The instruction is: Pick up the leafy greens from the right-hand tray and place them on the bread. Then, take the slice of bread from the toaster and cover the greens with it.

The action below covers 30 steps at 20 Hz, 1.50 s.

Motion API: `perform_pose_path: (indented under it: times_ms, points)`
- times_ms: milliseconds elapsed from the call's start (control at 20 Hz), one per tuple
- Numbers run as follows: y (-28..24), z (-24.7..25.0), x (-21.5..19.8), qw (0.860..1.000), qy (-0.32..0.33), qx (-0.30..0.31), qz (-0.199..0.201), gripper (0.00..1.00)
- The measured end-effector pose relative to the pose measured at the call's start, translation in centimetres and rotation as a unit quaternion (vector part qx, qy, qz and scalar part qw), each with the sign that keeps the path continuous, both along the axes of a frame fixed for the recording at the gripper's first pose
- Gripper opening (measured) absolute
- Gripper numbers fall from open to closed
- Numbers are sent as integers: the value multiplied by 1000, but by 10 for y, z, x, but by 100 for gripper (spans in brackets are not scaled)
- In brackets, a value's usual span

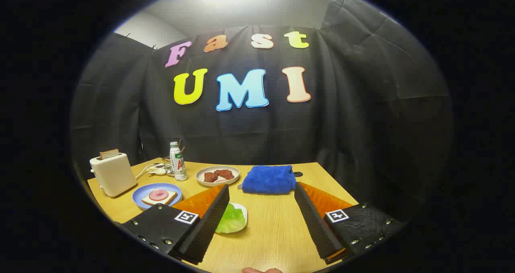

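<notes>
On the wooden tabletop [273, 224], the leafy greens [232, 220] sit on a small white tray [242, 212], partly tucked behind the left finger of the tongs [261, 202]. The tongs are spread wide and released, gripping nothing, just hanging above the wood. Off to the left there's a blue plate [141, 192] with a bread slice [159, 198] topped by a pink round of meat [158, 194]. Beyond that is the cream toaster [113, 174] with another slice of bread [109, 154] poking out the top. Further back: a white bottle [178, 162], a plate with reddish-brown chunks [217, 175], and a folded blue towel [268, 179] just ahead of the fingers.
</notes>
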<state>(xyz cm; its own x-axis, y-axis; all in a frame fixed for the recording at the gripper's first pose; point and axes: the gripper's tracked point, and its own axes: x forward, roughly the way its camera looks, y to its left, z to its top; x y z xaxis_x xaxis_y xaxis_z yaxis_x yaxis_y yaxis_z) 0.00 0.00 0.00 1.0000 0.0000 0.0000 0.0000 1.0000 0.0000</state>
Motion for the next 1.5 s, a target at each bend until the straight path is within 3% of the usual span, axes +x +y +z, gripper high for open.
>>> perform_pose_path:
  times_ms: [1050, 1500]
  points:
    - [9, -11, 3, 1000, 13, -20, 3, 99]
    - [27, -43, 9, 995, 87, -45, 20, 99]
